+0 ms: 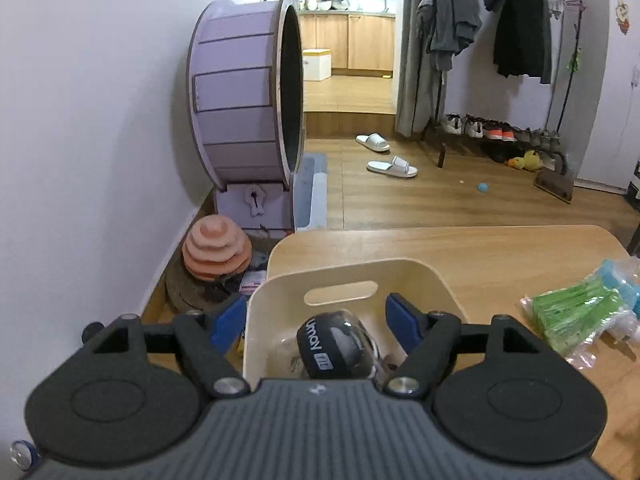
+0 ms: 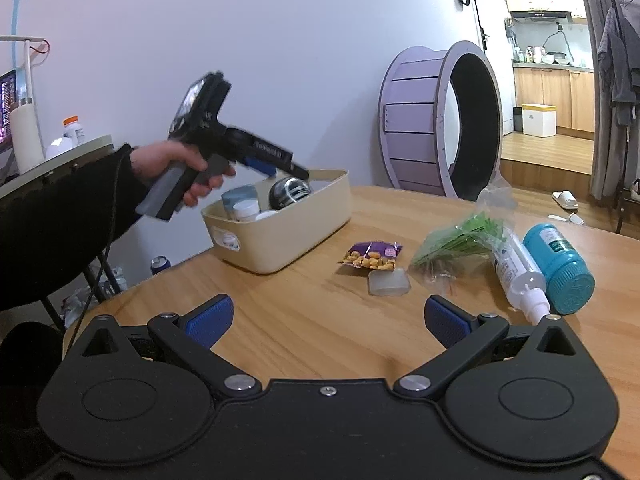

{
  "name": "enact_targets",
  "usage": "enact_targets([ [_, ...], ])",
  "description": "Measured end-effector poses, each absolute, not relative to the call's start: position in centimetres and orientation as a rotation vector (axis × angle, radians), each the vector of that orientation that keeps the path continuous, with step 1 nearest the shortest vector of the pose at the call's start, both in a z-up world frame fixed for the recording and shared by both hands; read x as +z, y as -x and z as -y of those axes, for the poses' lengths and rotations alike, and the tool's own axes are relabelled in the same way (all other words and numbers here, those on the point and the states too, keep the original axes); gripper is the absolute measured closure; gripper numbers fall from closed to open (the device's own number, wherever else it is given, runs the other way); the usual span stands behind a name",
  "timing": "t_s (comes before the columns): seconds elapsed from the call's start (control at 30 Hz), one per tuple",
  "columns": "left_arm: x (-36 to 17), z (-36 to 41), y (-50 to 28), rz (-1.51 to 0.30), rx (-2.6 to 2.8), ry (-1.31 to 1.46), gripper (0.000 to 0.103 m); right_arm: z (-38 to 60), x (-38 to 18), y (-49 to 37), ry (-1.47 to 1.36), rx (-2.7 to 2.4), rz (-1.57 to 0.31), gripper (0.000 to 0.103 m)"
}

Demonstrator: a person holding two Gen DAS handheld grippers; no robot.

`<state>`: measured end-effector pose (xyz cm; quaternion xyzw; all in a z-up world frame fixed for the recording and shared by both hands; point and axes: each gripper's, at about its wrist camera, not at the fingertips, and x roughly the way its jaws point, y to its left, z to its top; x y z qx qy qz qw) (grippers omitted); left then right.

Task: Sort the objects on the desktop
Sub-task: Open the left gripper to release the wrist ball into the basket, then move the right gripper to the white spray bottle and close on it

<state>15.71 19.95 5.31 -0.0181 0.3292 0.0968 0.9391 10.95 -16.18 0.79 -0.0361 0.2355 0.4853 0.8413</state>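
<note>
A cream bin (image 1: 352, 276) stands at the wooden table's (image 1: 480, 256) left end. In it lies a black ball (image 1: 340, 344) with white lettering. My left gripper (image 1: 316, 320) hangs open over the bin, its blue pads (image 1: 228, 320) on either side of the ball and clear of it. The right wrist view shows a hand holding that gripper (image 2: 280, 170) above the bin (image 2: 280, 240), with the ball (image 2: 290, 192) and several bottles (image 2: 244, 204) inside. My right gripper (image 2: 328, 320) is open and empty over bare table. Beyond it lie a purple snack packet (image 2: 372, 258), a translucent case (image 2: 389, 282), a green bag (image 2: 460, 240), a white tube (image 2: 516, 276) and a teal bottle (image 2: 560, 268).
A large purple wheel (image 2: 432, 128) stands on the floor behind the table against the white wall. A side table (image 2: 60, 152) with bottles is at the far left. The green bag (image 1: 576, 312) lies right of the bin. An orange stacked toy (image 1: 216, 248) sits on the floor.
</note>
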Motion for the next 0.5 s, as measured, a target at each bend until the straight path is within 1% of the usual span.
enact_targets([
  [0.23,5.3,-17.4,-11.4,-0.612,0.064,0.105,0.027,16.7,1.0,-10.9,0.061,1.004,-0.478,0.000],
  [0.5,4.3,-11.5,-7.7,-0.541,-0.140,0.208,0.027,18.2,1.6,-12.4,0.030,0.835,-0.452,0.000],
])
